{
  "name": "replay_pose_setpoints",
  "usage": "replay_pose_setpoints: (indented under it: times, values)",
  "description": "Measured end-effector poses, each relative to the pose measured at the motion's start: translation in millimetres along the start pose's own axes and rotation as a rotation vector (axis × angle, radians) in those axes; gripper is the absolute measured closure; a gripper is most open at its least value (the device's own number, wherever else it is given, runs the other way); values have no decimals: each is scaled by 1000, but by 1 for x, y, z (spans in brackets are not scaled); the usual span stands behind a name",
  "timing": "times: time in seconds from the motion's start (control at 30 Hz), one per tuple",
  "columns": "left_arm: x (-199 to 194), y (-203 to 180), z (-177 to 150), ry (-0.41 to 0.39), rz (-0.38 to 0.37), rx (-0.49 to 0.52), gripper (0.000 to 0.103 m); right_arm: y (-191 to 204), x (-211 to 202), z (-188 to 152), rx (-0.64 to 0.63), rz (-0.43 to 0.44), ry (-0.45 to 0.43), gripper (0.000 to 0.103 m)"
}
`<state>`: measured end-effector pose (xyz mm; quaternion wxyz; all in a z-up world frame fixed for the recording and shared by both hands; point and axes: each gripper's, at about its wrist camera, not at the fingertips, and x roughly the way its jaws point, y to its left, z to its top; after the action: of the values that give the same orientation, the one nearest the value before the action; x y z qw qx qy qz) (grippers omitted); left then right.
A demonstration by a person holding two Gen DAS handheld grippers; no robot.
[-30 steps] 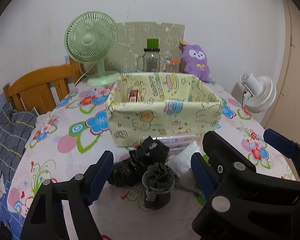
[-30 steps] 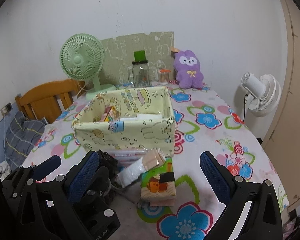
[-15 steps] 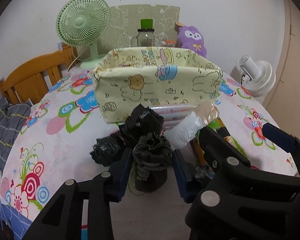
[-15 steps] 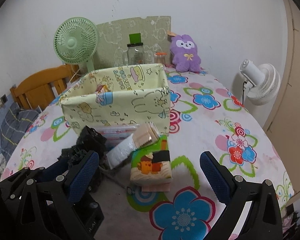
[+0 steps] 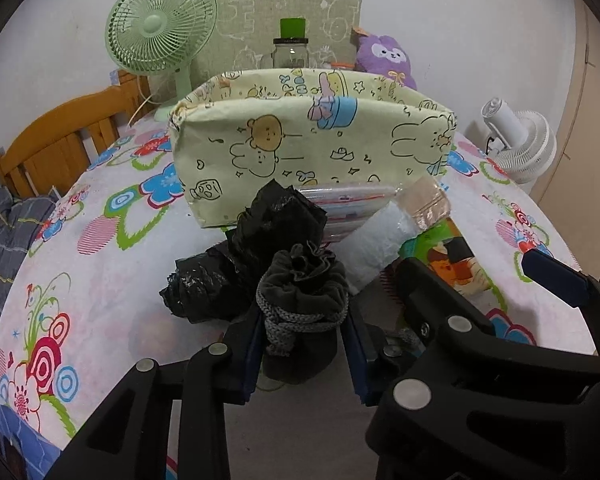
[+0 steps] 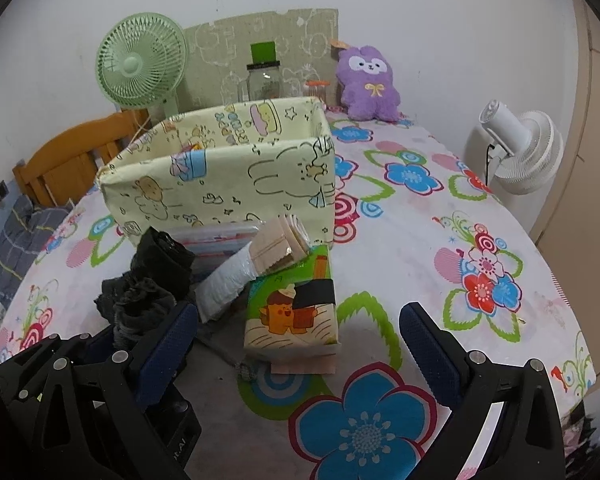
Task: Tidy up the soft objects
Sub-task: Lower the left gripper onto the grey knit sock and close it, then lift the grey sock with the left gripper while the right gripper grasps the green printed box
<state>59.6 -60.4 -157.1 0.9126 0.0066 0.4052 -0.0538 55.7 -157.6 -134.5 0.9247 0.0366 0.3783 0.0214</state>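
Note:
My left gripper (image 5: 302,344) is shut on a dark grey drawstring pouch (image 5: 302,304) that stands on the table; the pouch also shows in the right wrist view (image 6: 140,312). Behind it lie a crumpled black bag (image 5: 240,264), a white padded packet (image 5: 376,240) and a clear flat pack (image 5: 348,200). A yellow cartoon fabric basket (image 5: 312,148) stands further back. My right gripper (image 6: 296,348) is open and empty, with a green picture box (image 6: 294,312) between its fingers' line of sight.
A green desk fan (image 5: 160,36), a glass jar with a green lid (image 5: 291,48) and a purple plush (image 6: 366,80) stand at the back by the wall. A white fan (image 6: 516,152) is off the right edge. A wooden chair (image 5: 56,136) is at left.
My left gripper moved forward around the grey pouch and closed on it. The right gripper moved slightly closer to the picture box and stayed open.

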Motion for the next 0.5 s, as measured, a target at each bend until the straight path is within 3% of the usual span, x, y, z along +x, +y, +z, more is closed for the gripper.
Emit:
replay_pose_setpoints:
  times: [0.2,0.3,0.37,0.5]
  values:
    - [9,-2,1,20,2,8,68,0,14,1,-5,8,39,12]
    - [13,-3,1,29,5,14,68,-1,23,1,2,11,74,25]
    - [12,-5,0,25,10,23,69,-2,28,0,14,12,97,39]
    - [12,-4,0,26,4,23,70,-3,30,-1,21,20,111,46]
